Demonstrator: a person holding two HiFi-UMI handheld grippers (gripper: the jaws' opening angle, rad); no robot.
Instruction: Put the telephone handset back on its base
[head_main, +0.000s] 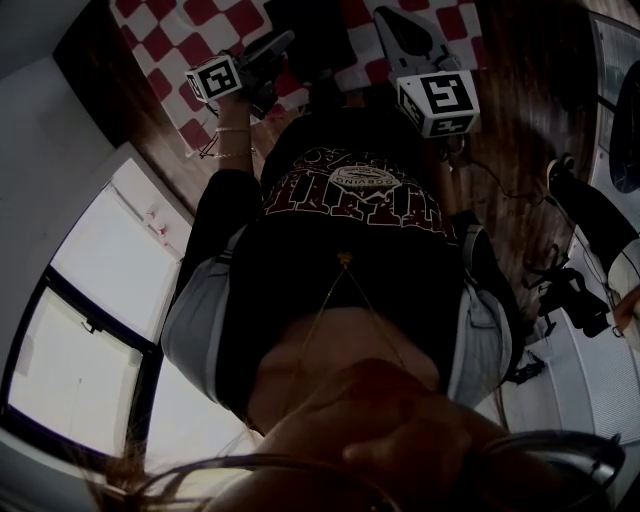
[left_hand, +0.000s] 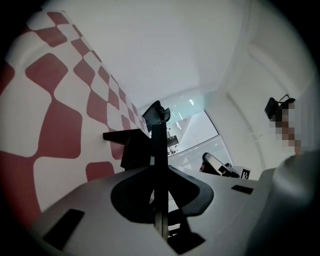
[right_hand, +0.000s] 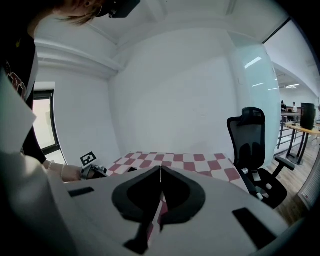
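A table with a red-and-white checked cloth (head_main: 180, 40) lies ahead of me. On it is a dark blocky object (left_hand: 131, 146), also seen as a dark shape (head_main: 312, 40) in the head view; I cannot make out a handset or base in it. My left gripper (head_main: 283, 44) is held over the cloth's edge. In its own view the left gripper (left_hand: 159, 117) has its fingers pressed together with nothing between them, short of the dark object. My right gripper (head_main: 392, 22) is beside it; here too the right gripper (right_hand: 160, 169) is shut and empty.
The head view looks down my own torso in a dark printed shirt (head_main: 350, 190). A black office chair (right_hand: 252, 145) stands right of the table. Windows (head_main: 90, 330) are at the left. Wooden floor (head_main: 520, 160) with cables and dark equipment (head_main: 580, 300) lies to the right.
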